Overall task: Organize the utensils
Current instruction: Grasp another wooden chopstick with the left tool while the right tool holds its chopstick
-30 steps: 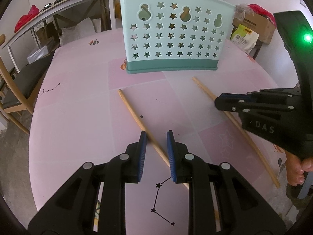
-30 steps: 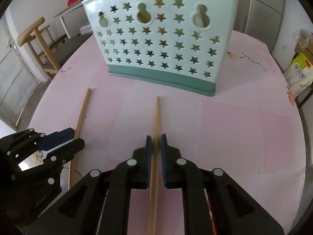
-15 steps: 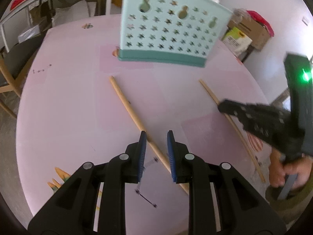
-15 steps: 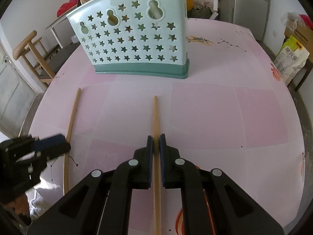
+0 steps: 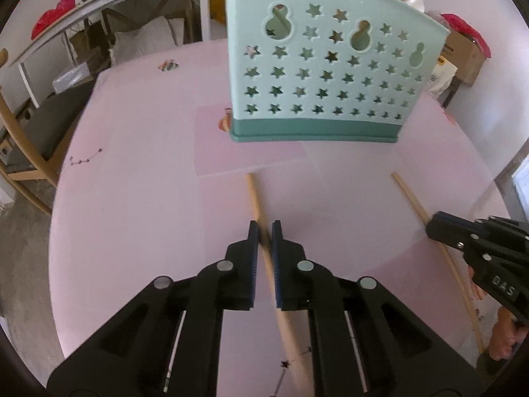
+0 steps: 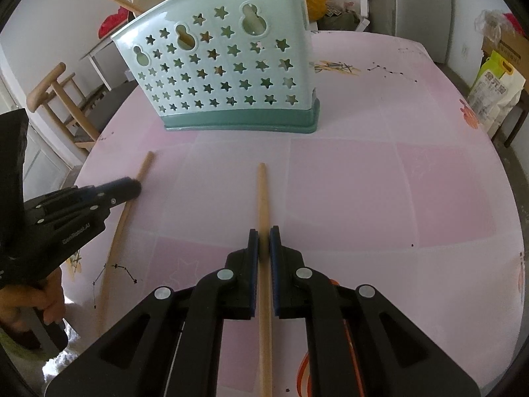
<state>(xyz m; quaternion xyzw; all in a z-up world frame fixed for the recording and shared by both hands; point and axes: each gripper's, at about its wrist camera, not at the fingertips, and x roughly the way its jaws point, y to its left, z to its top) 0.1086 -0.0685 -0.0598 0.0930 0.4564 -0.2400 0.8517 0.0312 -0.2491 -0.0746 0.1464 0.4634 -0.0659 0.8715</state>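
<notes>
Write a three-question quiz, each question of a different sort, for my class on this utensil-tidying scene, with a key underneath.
1. True or false: the teal utensil holder lies tipped over on the pink table.
2. Multiple choice: what sits between the right gripper pads? A) a metal spoon B) a wooden stick C) nothing
3. Short answer: what pattern of holes is cut in the holder's wall?

Key
1. False: it stands upright.
2. B. The left gripper is likewise closing round the other wooden stick.
3. Rows of stars, with three gourd-shaped holes near the top.
</notes>
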